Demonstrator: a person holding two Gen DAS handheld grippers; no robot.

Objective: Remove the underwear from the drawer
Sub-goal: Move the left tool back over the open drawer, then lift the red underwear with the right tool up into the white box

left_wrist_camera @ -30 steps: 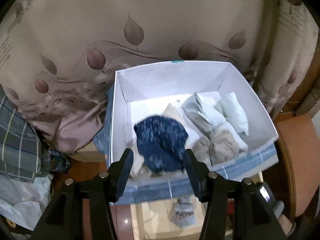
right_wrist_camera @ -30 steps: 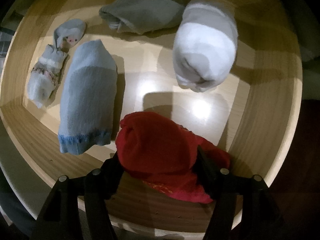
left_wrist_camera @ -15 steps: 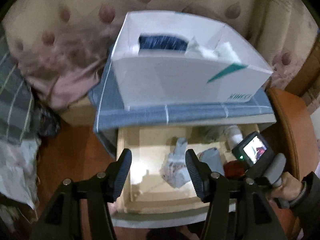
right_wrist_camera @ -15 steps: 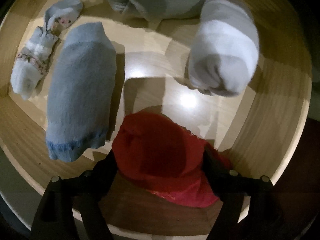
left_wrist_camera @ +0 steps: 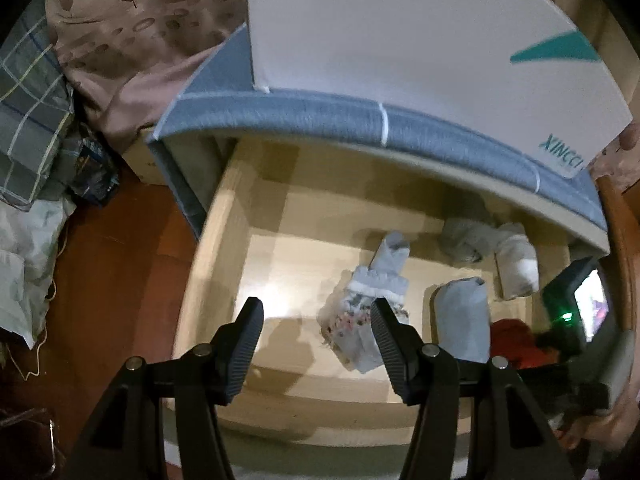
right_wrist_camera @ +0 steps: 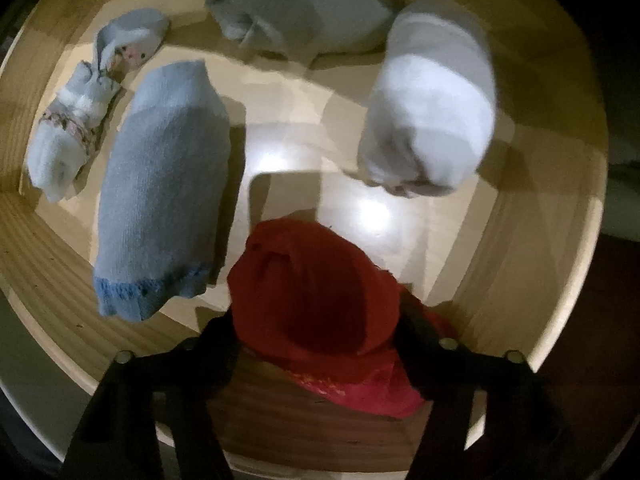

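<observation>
The wooden drawer stands pulled out with several rolled garments in it. My left gripper hangs open above its left half, empty; a small patterned bundle lies just beyond its right finger. My right gripper points straight down into the drawer's front right corner. Its jaws are closing on the red underwear, and both fingers touch the cloth. In the left wrist view the red underwear shows beside the right gripper's body. A hand holds that gripper at the lower right.
In the drawer lie a light blue roll, a white roll, a grey bundle and the patterned bundle. A white box sits on blue-grey cloth above the drawer. Bedding is piled left.
My left gripper has come down from over the white box, where a navy garment lies, to over the open drawer. My right gripper stayed around the red underwear, its jaws widening, then narrowing.
</observation>
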